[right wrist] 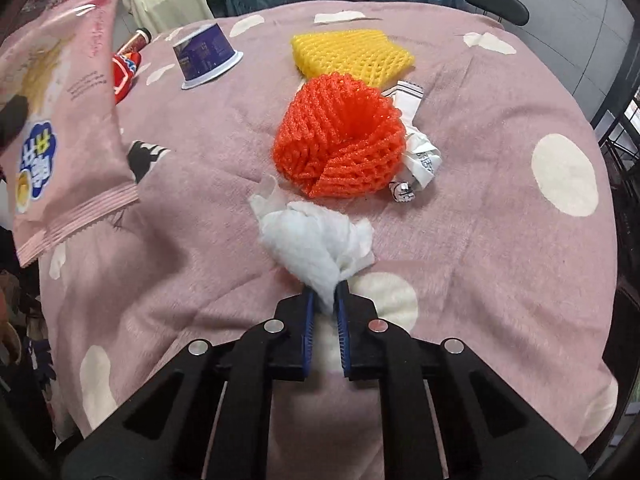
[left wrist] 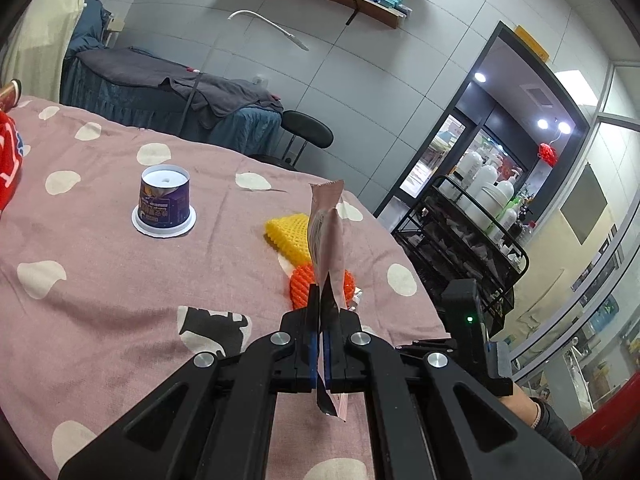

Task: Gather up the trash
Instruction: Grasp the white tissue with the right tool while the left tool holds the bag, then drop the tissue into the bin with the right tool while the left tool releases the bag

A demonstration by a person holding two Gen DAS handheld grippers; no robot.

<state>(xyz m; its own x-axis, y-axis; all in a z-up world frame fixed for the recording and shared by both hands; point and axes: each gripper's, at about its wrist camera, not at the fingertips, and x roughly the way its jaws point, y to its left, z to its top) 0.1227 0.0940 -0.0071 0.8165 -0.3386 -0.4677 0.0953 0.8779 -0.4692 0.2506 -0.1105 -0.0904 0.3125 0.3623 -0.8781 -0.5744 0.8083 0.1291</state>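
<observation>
My left gripper [left wrist: 322,308] is shut on a pink snack wrapper [left wrist: 327,236], held upright above the pink dotted tablecloth [left wrist: 100,280]; the wrapper also shows at the left of the right wrist view [right wrist: 68,120]. My right gripper [right wrist: 326,300] is shut on a crumpled white tissue [right wrist: 316,240] just above the cloth. Beyond it lie an orange foam net [right wrist: 340,140], a yellow foam net [right wrist: 352,56] and a crumpled white wrapper [right wrist: 420,152]. An upturned purple cup [left wrist: 164,200] stands farther left.
A red packet [right wrist: 126,72] and a bottle [right wrist: 138,38] lie at the table's far left. A black cart [left wrist: 472,232] with white bottles stands right of the table. A black stool [left wrist: 308,128] and a covered bed [left wrist: 168,96] are behind.
</observation>
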